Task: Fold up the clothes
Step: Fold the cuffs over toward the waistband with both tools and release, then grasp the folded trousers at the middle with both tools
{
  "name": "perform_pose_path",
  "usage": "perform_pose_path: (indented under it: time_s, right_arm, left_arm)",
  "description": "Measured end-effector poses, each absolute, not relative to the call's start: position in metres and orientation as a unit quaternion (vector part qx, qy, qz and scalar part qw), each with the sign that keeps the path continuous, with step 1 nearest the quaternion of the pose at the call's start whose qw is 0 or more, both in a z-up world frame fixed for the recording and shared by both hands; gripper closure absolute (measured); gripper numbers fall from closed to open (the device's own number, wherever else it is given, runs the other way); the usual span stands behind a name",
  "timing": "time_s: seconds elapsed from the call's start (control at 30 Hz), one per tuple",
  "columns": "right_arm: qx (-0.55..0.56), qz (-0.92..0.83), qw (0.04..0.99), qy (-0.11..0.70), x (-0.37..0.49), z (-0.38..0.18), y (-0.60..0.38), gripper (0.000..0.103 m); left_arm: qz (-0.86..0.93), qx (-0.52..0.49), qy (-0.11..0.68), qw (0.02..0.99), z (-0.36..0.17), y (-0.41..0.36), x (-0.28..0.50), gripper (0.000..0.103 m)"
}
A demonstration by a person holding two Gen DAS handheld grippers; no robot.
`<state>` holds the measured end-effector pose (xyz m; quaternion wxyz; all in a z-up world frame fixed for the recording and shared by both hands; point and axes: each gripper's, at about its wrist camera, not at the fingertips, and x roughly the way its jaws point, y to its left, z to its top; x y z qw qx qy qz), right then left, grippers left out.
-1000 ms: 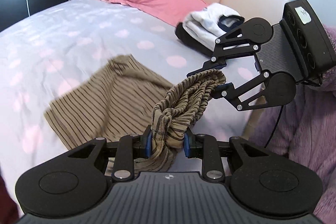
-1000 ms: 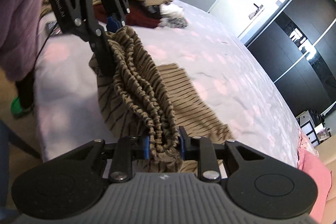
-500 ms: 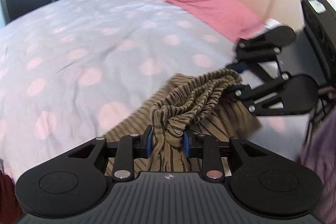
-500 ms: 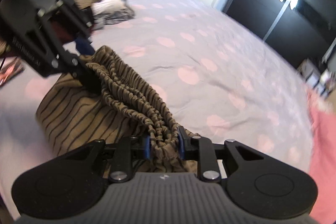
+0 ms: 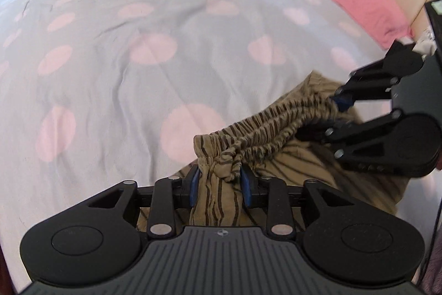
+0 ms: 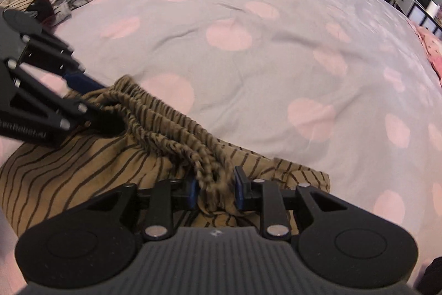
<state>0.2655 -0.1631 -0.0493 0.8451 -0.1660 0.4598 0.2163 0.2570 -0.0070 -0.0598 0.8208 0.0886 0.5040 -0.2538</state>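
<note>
Soft daylight fills both pictures, and the bed cover [image 5: 165, 51] looks bright and pale, with only a soft, dark shadow under the right tongs [image 5: 335, 112] on the striped cloth [image 5: 265, 134]. The fisheye bends everything, so the bed bulges like a hill and the corners go dark. The pink dots and the far edges look smeared and fuzzy, while the black left tongs [image 5: 219, 185] up close look sharp.
</note>
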Motion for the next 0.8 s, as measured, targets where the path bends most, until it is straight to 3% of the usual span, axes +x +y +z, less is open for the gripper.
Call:
perform_pose_path:
  time_s: [0.07,0.37,0.8]
  right_arm:
    - [-0.151,0.208,0.852,0.456,0.267,-0.046,-0.169,0.065]
    - [-0.009,0.177,0.888,0.424,0.251,0.0,-0.227,0.059]
    - [0.064,0.174,0.862,0.472,0.175,-0.026,-0.297,0.059]
  left_arm:
    - [-0.243,0.078,0.508,0.823,-0.058,-0.002,0.257,0.061]
    - [-0.229,0.014,0.489,0.842,-0.019,0.036,0.226,0.057]
    - [-0.263,-0.005,0.501,0.825,-0.037,0.051,0.139,0.05]
